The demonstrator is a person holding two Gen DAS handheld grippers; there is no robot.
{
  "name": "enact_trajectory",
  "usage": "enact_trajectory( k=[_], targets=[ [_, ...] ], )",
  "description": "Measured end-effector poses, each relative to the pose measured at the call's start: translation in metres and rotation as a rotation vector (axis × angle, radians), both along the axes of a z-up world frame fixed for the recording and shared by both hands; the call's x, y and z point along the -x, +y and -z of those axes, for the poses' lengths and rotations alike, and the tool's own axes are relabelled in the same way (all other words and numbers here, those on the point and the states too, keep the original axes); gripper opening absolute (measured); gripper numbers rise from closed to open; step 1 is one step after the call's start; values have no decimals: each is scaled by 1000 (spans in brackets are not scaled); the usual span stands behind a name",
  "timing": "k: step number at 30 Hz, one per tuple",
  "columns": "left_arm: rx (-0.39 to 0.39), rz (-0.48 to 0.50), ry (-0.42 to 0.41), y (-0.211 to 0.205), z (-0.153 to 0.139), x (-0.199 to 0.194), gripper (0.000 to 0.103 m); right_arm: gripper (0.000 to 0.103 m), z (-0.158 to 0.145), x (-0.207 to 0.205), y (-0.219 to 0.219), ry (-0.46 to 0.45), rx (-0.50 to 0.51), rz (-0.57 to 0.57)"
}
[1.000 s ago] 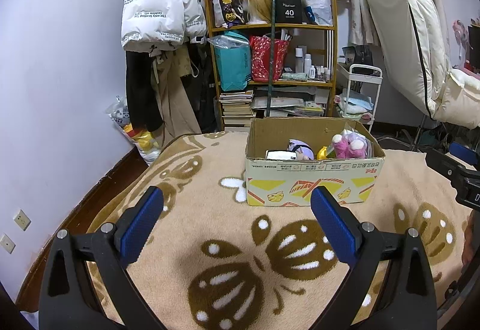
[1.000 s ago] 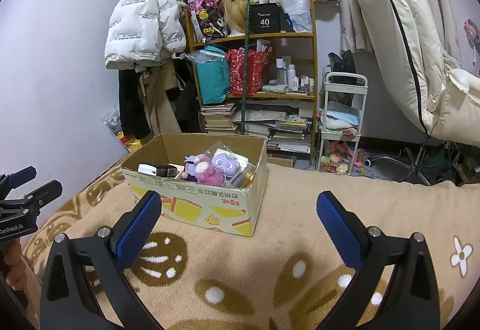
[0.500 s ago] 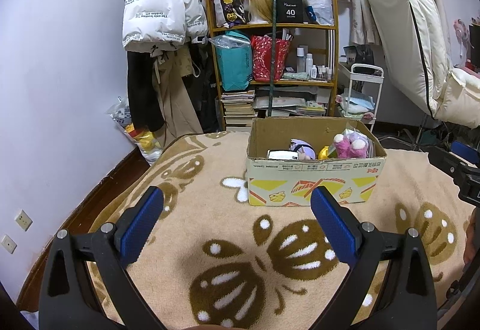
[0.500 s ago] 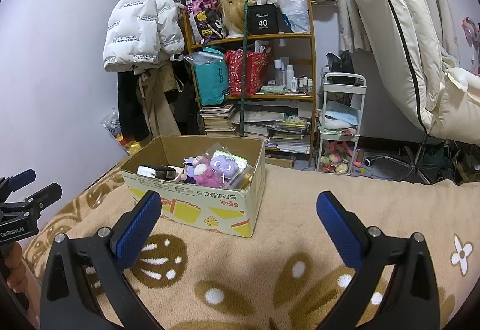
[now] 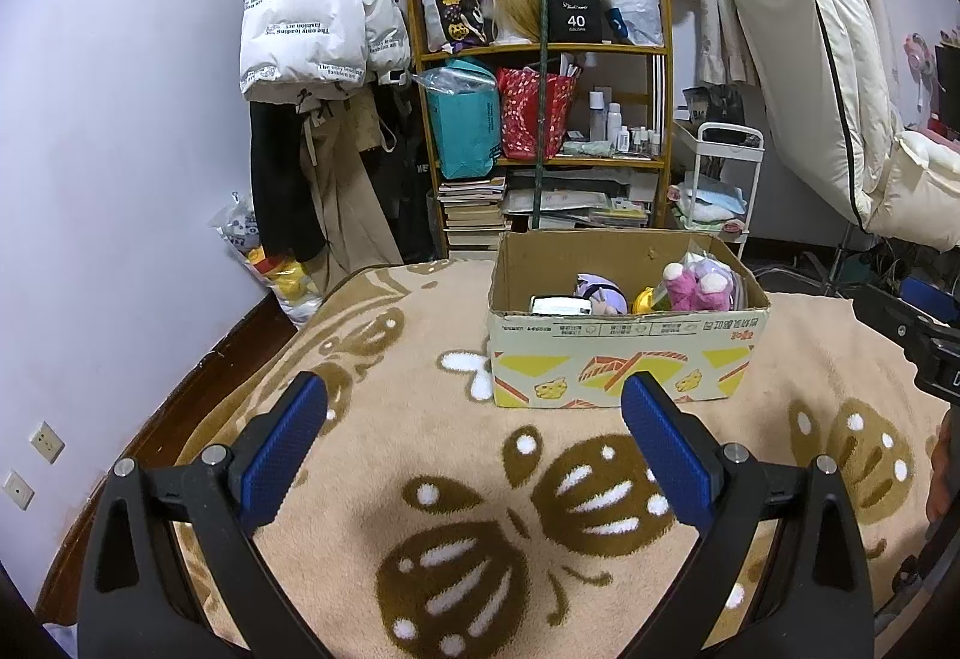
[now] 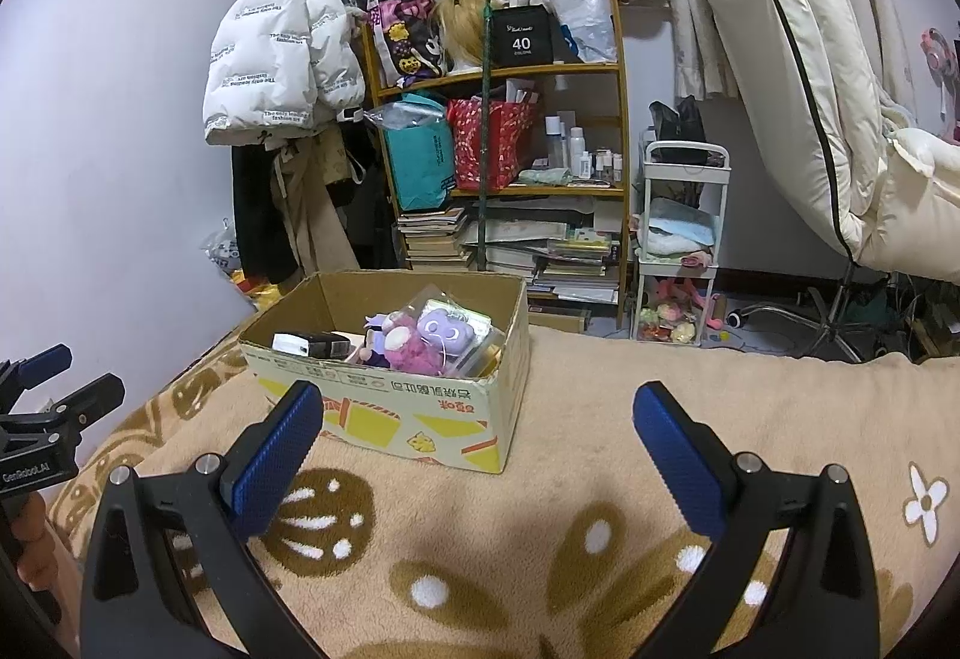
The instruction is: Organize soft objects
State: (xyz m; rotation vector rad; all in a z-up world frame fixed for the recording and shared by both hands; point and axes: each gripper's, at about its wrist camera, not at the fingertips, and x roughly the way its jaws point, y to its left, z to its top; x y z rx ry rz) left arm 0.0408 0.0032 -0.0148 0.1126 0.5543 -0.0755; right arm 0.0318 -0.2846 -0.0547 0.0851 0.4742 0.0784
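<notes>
Both jaws stood wide, nothing held. Cardboard box [image 5: 624, 353] sat ahead of my left gripper [image 5: 474, 443], plush toys [image 6: 414, 344] piled inside; ahead-left of my right gripper [image 6: 480, 449]. My call: drop in from above w/ right, pinch one toy's body, avoid the box wall.

The blanket [image 5: 420, 419] was tan with brown and white motifs. The cardboard box [image 5: 624, 359] bore yellow and orange shapes and held pink and purple plush toys [image 6: 420, 341]. Gripper pads [image 6: 276, 455] were blue.
</notes>
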Motion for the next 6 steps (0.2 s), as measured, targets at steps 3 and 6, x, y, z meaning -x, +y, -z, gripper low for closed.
enact_trajectory(
  k=[3,6],
  targets=[
    [1,2,-1,0,0,0,98,103,0,0,0,0,-1,-1],
    [-1,2,1,2,0,0,98,103,1,0,-1,0,-2,0]
  ],
)
